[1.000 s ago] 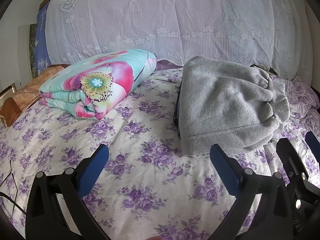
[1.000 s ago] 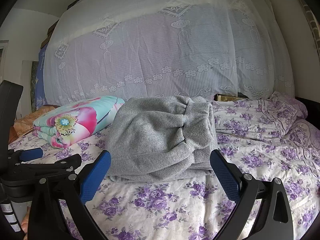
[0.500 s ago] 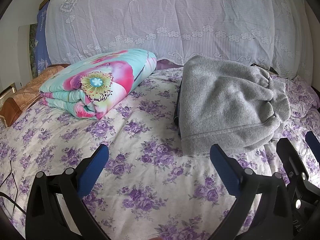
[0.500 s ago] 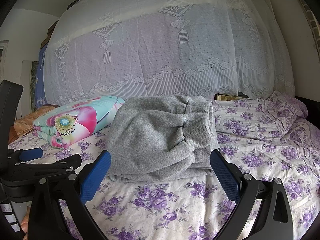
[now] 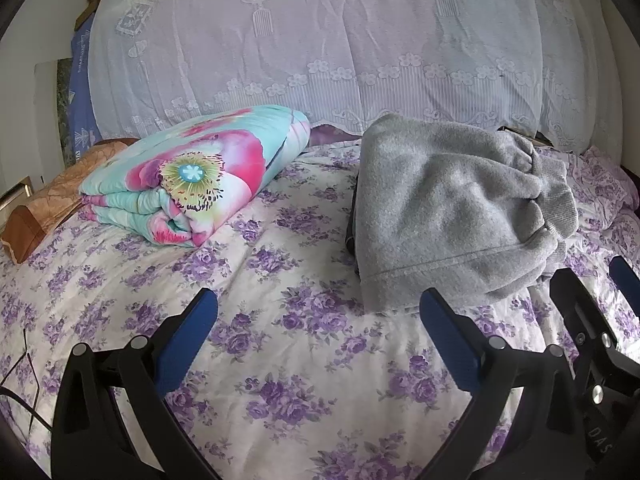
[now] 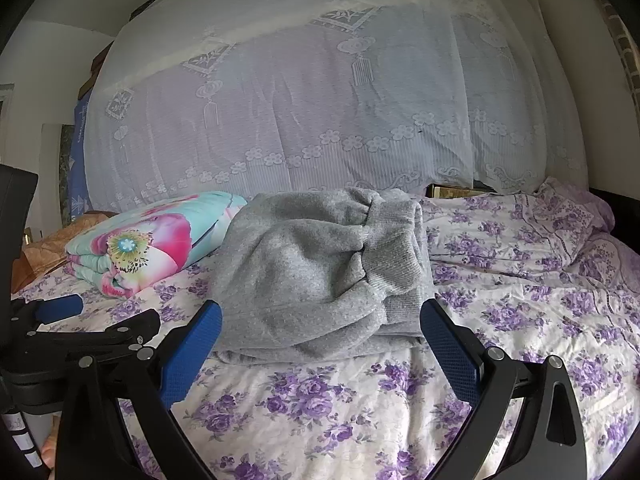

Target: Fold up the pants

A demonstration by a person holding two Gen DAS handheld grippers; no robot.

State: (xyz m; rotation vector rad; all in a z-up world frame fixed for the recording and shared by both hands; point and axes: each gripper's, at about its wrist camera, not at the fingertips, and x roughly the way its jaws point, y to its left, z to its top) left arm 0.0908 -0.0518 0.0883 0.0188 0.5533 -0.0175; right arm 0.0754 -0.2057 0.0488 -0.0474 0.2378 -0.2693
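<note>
Above the bedspread (image 5: 280, 380), both tongs (image 5: 318, 312) (image 6: 320, 320) gape, empty.

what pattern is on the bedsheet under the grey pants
Purple flower clusters on white, across the bedsheet; clearest in the left wrist view.

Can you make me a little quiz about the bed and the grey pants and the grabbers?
1. True or false: the left gripper is holding the pants.
2. What lies beside the pants? A) a folded flowery blanket B) a teddy bear C) a backpack
3. Fill in: the right gripper has its jaws ____.

Key: 1 false, both grippers are held back from them with nothing in them. 2 A. 3 open.
</note>
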